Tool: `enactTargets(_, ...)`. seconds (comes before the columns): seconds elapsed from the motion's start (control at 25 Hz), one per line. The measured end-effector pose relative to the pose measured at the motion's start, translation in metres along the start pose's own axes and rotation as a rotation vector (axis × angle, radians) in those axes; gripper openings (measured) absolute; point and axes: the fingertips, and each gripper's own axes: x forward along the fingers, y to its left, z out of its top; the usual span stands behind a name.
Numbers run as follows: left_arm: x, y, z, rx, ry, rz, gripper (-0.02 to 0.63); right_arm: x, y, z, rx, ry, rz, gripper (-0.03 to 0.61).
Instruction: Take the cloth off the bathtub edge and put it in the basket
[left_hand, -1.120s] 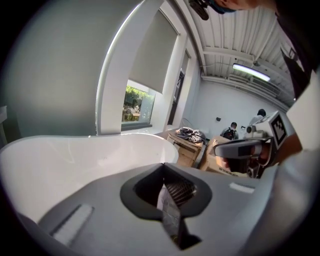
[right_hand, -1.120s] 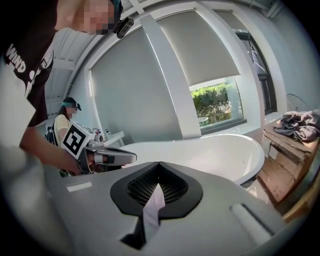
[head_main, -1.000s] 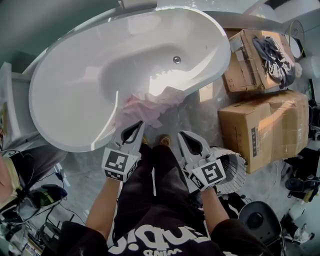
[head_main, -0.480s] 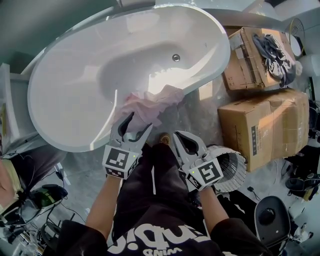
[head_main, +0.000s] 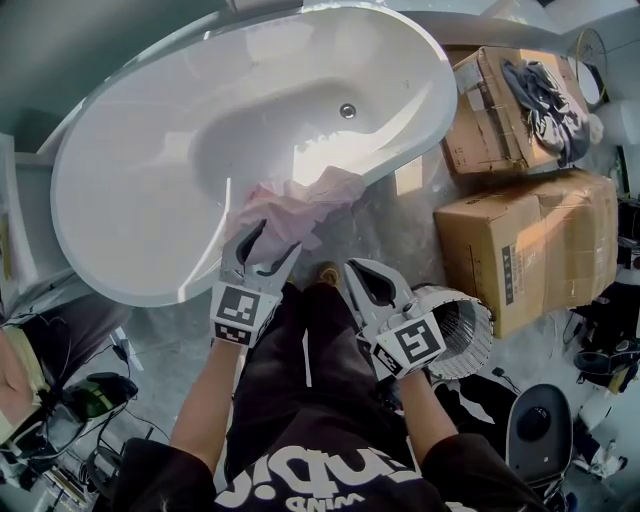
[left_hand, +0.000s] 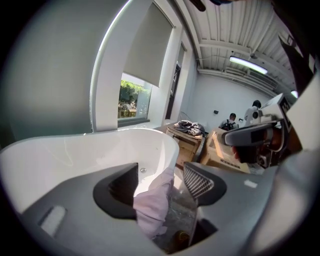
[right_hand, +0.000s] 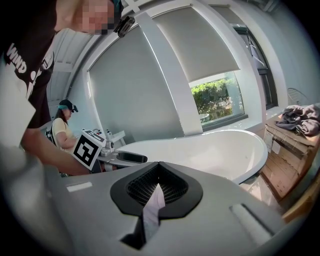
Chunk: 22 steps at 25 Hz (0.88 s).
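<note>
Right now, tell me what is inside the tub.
The drain shows in the tub, and one end of the pink cloth drapes over its near edge into the basin. Whatever lies under the cloth is covered.

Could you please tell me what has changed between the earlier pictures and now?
The left gripper, shut a second ago, has just been opening its jaws and has eased down onto the pink cloth, which now stands between them unclamped. The cloth is still draped over the bathtub edge, the right gripper remains shut and in place, and the basket has not moved.
</note>
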Motion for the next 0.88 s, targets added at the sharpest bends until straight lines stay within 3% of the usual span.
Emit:
enactTargets(0.16,0.014,0.003,-0.019,0.046,0.056,-0.012,0.259,0.002,0.000,-0.002,0.004,0.008,-0.001,0.009)
enactTargets(0.6,0.071,0.017,-0.093,0.051,0.283,-0.056,0.258,0.005,0.000,-0.008,0.014,0.026,0.000,0.009)
enactTargets(0.88,0.103,0.016,-0.147,0.118,0.468,-0.120,0.259,0.004,-0.002,-0.014,0.030,0.041,-0.005,0.009)
